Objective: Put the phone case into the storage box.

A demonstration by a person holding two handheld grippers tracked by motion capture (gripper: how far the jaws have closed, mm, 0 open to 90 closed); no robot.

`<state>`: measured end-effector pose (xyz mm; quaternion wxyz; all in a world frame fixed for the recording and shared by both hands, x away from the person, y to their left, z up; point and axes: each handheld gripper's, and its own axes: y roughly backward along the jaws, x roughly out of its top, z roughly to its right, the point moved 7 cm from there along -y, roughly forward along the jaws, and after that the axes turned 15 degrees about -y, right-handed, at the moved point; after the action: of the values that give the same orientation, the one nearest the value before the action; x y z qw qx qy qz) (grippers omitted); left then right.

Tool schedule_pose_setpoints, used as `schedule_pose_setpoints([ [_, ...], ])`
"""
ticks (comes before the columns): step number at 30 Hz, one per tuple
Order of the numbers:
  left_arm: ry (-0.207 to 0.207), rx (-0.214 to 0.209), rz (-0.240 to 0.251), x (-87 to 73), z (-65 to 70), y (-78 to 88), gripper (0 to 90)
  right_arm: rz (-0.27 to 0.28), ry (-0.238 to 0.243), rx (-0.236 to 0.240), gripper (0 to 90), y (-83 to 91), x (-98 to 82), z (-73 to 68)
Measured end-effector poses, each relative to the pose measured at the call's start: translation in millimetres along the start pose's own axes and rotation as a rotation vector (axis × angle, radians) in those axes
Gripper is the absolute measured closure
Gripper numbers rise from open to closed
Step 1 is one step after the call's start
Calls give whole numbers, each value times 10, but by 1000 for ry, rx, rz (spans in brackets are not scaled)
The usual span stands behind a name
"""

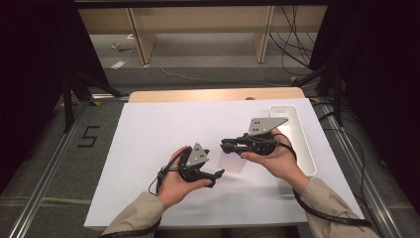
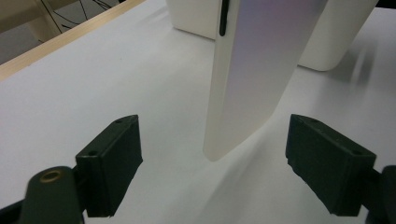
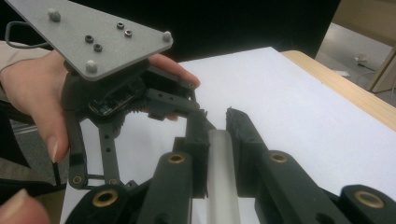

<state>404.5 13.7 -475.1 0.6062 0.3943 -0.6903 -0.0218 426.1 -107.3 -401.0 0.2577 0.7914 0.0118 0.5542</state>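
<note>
A flat white slab (image 1: 232, 162) with rounded corners and a dark slot on one edge hangs over the white table sheet. My right gripper (image 1: 224, 147) is shut on its upper edge; in the right gripper view the two black pads clamp the slab (image 3: 219, 163) between them. My left gripper (image 1: 218, 176) sits just in front of the slab, pointing at it. In the left gripper view its jaws stand wide apart on either side of the slab's lower end (image 2: 254, 70), and neither pad (image 2: 112, 163) touches it. A hand holds each gripper.
A long white tray (image 1: 302, 144) lies at the right side of the white sheet (image 1: 158, 129), just behind the slab in the left gripper view (image 2: 336, 37). The table's wooden far edge (image 1: 198, 94) shows beyond the sheet. Cables trail from both grippers.
</note>
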Motion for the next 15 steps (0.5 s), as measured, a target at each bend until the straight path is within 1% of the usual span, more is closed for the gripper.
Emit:
schedule_pose_setpoints([
  [8,-7,-14,3,-5,17,-21,192,1,5,11,801,16,18,-13],
  [15,-15,-27,-6,-27,28,-45,213,-3,3,25,801,15,20,-34],
])
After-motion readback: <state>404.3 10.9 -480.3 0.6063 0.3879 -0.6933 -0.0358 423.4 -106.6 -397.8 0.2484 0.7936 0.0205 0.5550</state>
